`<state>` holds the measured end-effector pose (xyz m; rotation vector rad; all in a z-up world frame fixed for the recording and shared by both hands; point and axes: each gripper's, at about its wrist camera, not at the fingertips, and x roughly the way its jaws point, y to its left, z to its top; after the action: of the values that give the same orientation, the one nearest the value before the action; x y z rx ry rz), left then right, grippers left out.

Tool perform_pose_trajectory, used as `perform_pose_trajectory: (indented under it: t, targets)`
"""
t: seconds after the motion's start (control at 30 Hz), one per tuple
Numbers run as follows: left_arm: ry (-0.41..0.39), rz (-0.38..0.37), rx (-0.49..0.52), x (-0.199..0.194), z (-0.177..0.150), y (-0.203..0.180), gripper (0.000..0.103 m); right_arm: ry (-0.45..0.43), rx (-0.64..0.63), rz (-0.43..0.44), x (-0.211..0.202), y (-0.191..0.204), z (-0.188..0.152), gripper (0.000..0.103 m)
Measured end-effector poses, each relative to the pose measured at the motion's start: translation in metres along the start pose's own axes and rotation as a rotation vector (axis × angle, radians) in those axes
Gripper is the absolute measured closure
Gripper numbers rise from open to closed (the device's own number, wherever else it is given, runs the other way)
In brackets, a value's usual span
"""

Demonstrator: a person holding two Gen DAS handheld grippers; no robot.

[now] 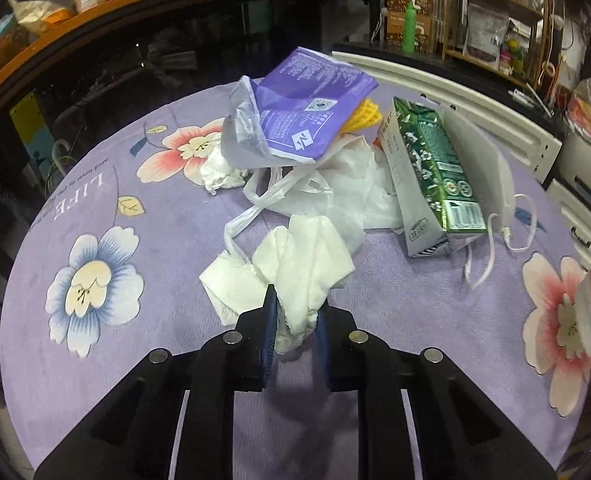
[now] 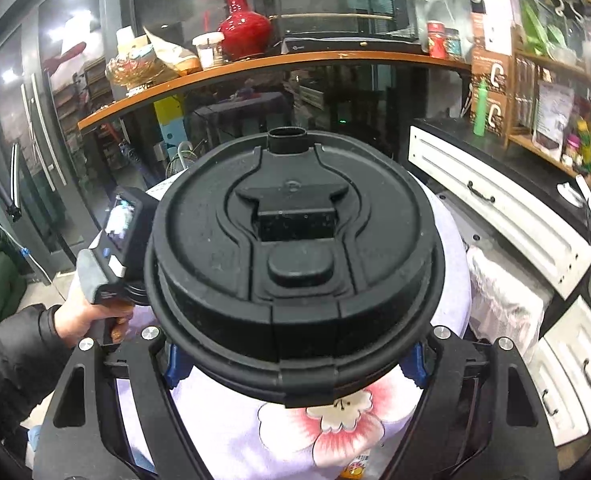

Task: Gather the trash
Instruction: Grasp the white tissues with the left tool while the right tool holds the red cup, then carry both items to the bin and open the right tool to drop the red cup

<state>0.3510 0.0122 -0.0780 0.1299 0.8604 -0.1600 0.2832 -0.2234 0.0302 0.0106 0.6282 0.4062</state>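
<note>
Left wrist view first: the left tool (image 1: 295, 320) has its two blue pads clamped on a crumpled white tissue (image 1: 299, 268), lifted just above the flowered purple cloth on the table (image 1: 95, 240). Ahead and left of the tool lies a smaller tissue wad (image 1: 219, 172); straight ahead, a white plastic bag (image 1: 327, 188) under a purple packet (image 1: 311, 108); ahead to the right, a green carton (image 1: 435, 168) leaning against a white face mask (image 1: 483, 160). Over on the right wrist view, the right tool (image 2: 295, 360) grips a cup with a black lid (image 2: 295, 264), pads pressed on either side, held above the table.
</note>
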Motion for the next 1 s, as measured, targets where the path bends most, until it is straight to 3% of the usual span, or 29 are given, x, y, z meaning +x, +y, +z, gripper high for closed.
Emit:
perform_pose_trajectory:
  t: [0.3, 0.53, 0.63, 0.8, 1.0]
  targets:
    - [-0.100, -0.079, -0.028, -0.066, -0.030, -0.029, 0.088, -0.024, 0.100, -0.010, -0.033, -0.024, -0.040, 0.025]
    - [-0.183, -0.198, 0.059, -0.116, -0.047, -0.102, 0.088, -0.033, 0.149, -0.079, -0.073, -0.056, -0.073, 0.025]
    - [-0.190, -0.287, 0.114, -0.127, -0.053, -0.146, 0.088, -0.004, 0.173, -0.154, -0.079, -0.078, -0.093, 0.025]
    - [-0.193, -0.347, 0.204, -0.132, -0.066, -0.203, 0.088, 0.075, 0.217, -0.218, -0.063, -0.111, -0.126, 0.025]
    - [-0.138, -0.400, 0.228, -0.116, -0.081, -0.244, 0.088, 0.225, 0.289, -0.244, -0.002, -0.150, -0.180, 0.025]
